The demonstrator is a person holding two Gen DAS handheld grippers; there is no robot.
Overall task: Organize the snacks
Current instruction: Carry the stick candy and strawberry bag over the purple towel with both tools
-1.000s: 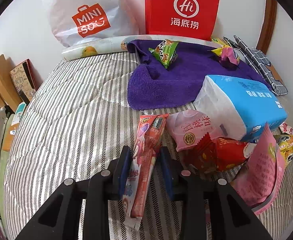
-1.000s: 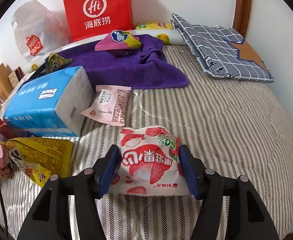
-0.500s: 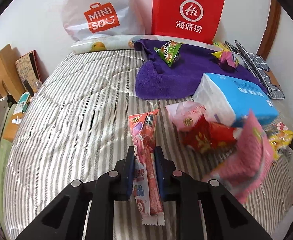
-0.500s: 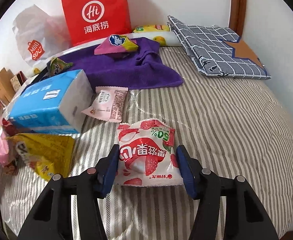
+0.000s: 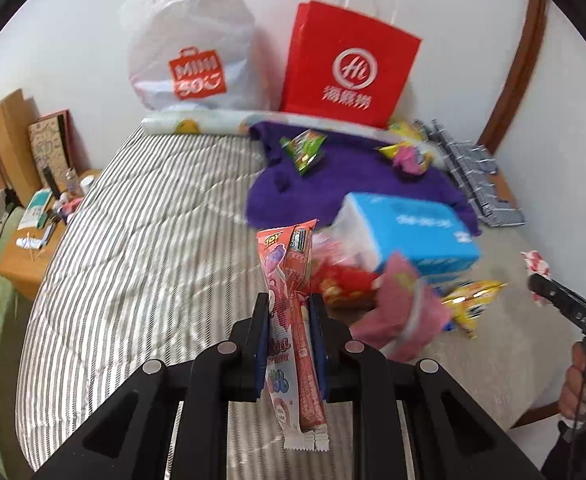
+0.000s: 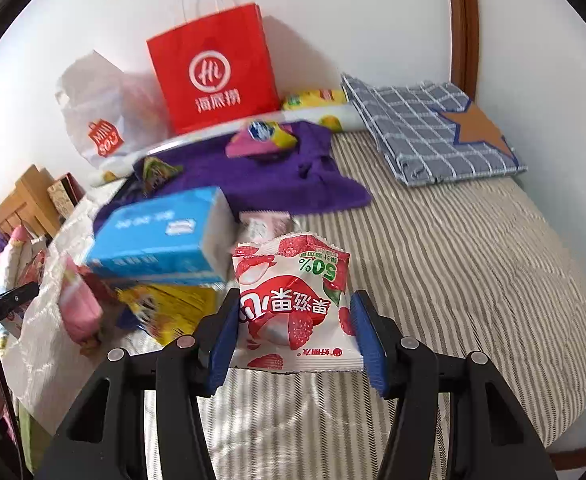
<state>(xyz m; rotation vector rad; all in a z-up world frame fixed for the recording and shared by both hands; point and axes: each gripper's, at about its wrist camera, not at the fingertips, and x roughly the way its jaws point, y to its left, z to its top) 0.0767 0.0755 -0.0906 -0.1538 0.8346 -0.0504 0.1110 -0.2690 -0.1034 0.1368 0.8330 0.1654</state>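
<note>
While each claw clamps one snack, two bags stand behind.

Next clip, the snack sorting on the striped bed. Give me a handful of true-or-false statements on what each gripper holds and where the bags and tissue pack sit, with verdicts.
1. The left gripper is shut on a long pink snack stick pack. True.
2. The right gripper is empty. False: it clamps a lychee candy bag.
3. The red paper bag stands against the wall. True.
4. The blue tissue pack lies on the checked pillow. False: it lies beside the purple towel.
</note>
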